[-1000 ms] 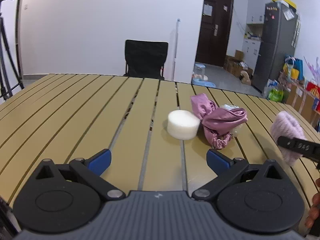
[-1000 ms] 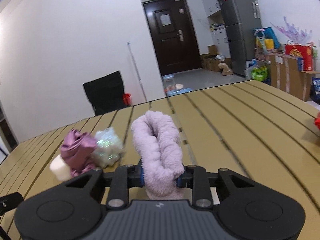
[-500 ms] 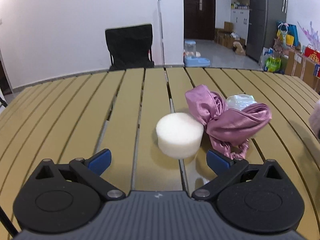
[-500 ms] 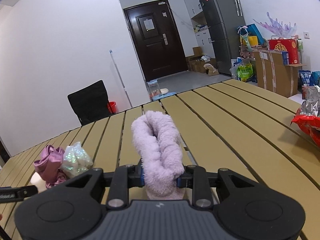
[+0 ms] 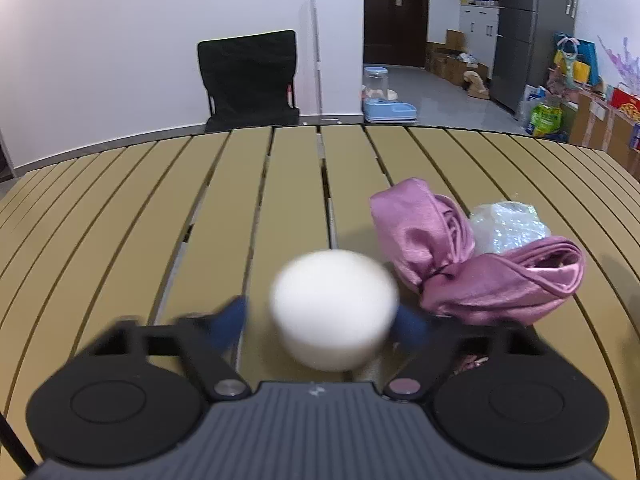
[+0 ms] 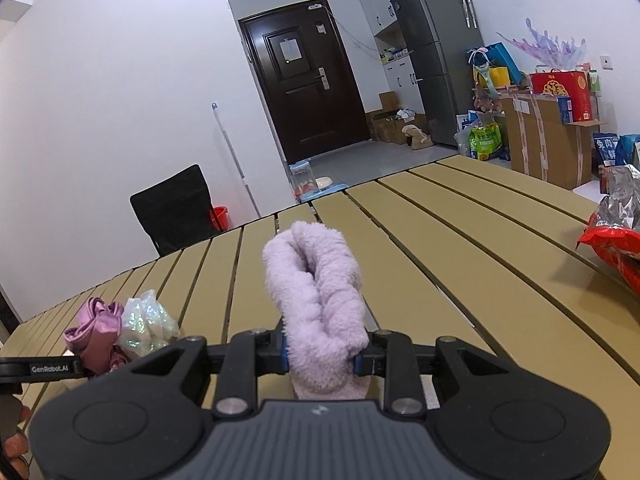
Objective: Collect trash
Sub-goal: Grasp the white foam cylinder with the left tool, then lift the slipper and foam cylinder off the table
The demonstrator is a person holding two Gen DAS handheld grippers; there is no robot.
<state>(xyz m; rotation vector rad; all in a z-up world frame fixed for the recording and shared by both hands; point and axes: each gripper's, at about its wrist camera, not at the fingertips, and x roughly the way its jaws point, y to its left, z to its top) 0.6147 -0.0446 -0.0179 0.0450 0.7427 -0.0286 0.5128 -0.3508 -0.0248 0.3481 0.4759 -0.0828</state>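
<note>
- Our left gripper [image 5: 322,322] has its two blue-padded fingers spread apart, one on either side of a white, round foam puck [image 5: 334,310] that sits between them on the table.
- Both blue pads and the puck are blurred, so we cannot tell whether the pads touch the foam.
- Our right gripper [image 6: 322,354] is clamped on a fluffy lilac sock-like cloth [image 6: 318,308], which stands upright between the blue pads and is pinched at its lower part.
- The cloth's lowest end is hidden behind the gripper body.
- Both grippers are over a tan slatted table [image 5: 120,216] with dark gaps between the boards.
- Just right of the foam puck lies a crumpled shiny pink satin cloth [image 5: 472,268]; its near edge is cut off by the left gripper's right finger arm.
- Behind the satin cloth and touching it is a crinkled wad of clear iridescent plastic [image 5: 506,228], partly covered by the cloth.
- In the right wrist view the same pink cloth [image 6: 96,330] and plastic wad [image 6: 146,324] lie at the far left, with part of the left gripper crossing in front of them.
- A red and silver foil snack bag [image 6: 616,236] lies at the right edge of that view, cut off by the frame.
- A black folding chair [image 5: 250,80] stands beyond the table against the white wall.
</note>
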